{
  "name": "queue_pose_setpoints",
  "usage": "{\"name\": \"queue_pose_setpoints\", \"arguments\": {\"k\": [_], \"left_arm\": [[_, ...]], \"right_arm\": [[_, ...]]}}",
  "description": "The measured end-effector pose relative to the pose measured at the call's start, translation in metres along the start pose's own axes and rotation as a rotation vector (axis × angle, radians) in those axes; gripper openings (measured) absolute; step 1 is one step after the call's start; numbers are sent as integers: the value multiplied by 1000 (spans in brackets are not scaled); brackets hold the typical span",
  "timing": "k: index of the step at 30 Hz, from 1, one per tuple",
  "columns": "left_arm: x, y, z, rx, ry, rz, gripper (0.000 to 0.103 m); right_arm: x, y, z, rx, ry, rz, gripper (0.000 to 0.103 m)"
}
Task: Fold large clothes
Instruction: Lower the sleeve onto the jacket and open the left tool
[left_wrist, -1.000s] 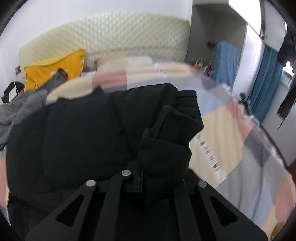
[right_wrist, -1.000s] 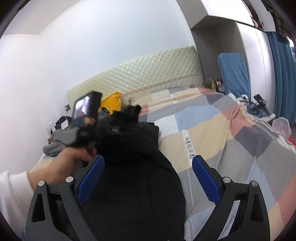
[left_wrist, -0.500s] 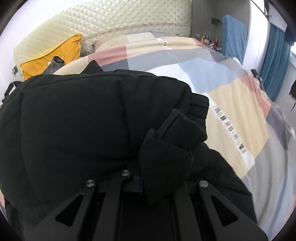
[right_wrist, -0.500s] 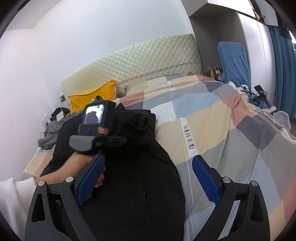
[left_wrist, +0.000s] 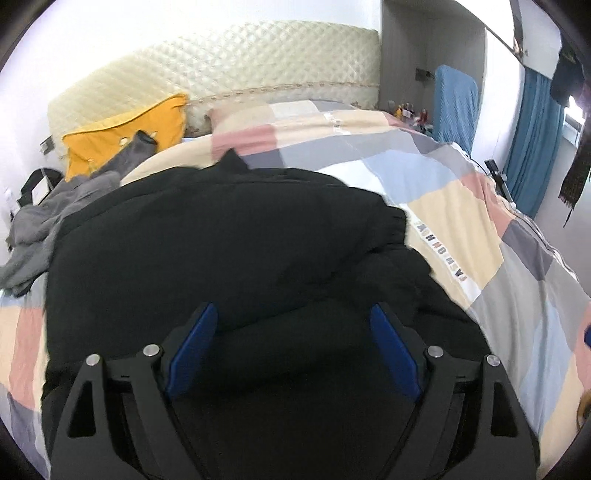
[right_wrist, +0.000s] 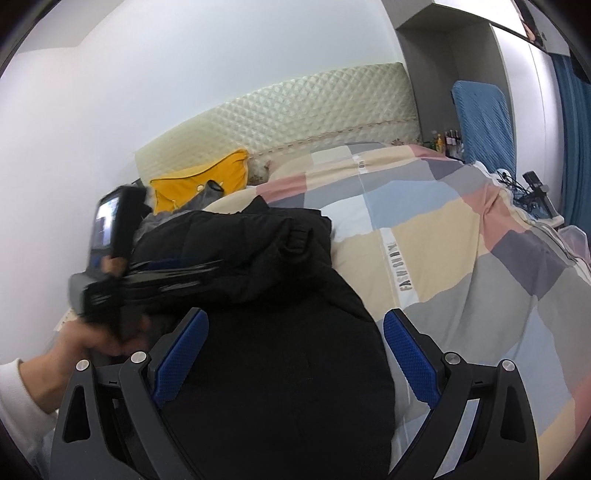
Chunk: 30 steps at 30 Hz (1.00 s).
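Observation:
A large black padded jacket (left_wrist: 229, 243) lies folded over itself on the patchwork bed. My left gripper (left_wrist: 293, 314) is open and empty just above the jacket's near part, its blue pads wide apart. In the right wrist view the jacket (right_wrist: 280, 332) fills the lower middle. My right gripper (right_wrist: 293, 325) is open and empty over the jacket's near end. The left gripper (right_wrist: 166, 273) shows there blurred, held in a hand at the jacket's left side.
The bed's patchwork quilt (left_wrist: 461, 206) spreads to the right. A yellow pillow (left_wrist: 125, 136) and a grey garment (left_wrist: 44, 229) lie at the far left by the quilted headboard (left_wrist: 229, 70). A blue-covered chair (right_wrist: 484, 125) and blue curtain (left_wrist: 532, 144) stand at the right.
My left gripper has let go of the black jacket fold and opened wide. The jacket's upper part now lies flat over the lower part. The right gripper stays open.

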<state>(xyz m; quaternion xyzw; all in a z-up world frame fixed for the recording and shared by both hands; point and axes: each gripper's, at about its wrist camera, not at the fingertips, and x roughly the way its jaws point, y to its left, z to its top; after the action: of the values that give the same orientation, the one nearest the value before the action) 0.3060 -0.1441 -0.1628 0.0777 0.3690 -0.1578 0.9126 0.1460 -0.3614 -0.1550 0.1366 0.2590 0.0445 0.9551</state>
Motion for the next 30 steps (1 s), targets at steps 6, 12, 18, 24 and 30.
{"name": "queue_pose_setpoints", "arguments": {"k": [6, 12, 18, 24, 30], "left_arm": [[-22, 72, -30, 16, 25, 103, 85], [-28, 144, -54, -47, 30, 213, 85], [0, 195, -66, -130, 129, 253, 86], [35, 223, -86, -111, 255, 378, 86], [55, 238, -87, -132, 249, 432, 86]], "right_arm": [[13, 9, 3, 19, 31, 70, 96], [47, 21, 19, -4, 77, 96, 95], [107, 13, 32, -4, 151, 101, 85], [173, -8, 17, 127, 280, 124, 68], [207, -13, 19, 162, 288, 146, 46]]}}
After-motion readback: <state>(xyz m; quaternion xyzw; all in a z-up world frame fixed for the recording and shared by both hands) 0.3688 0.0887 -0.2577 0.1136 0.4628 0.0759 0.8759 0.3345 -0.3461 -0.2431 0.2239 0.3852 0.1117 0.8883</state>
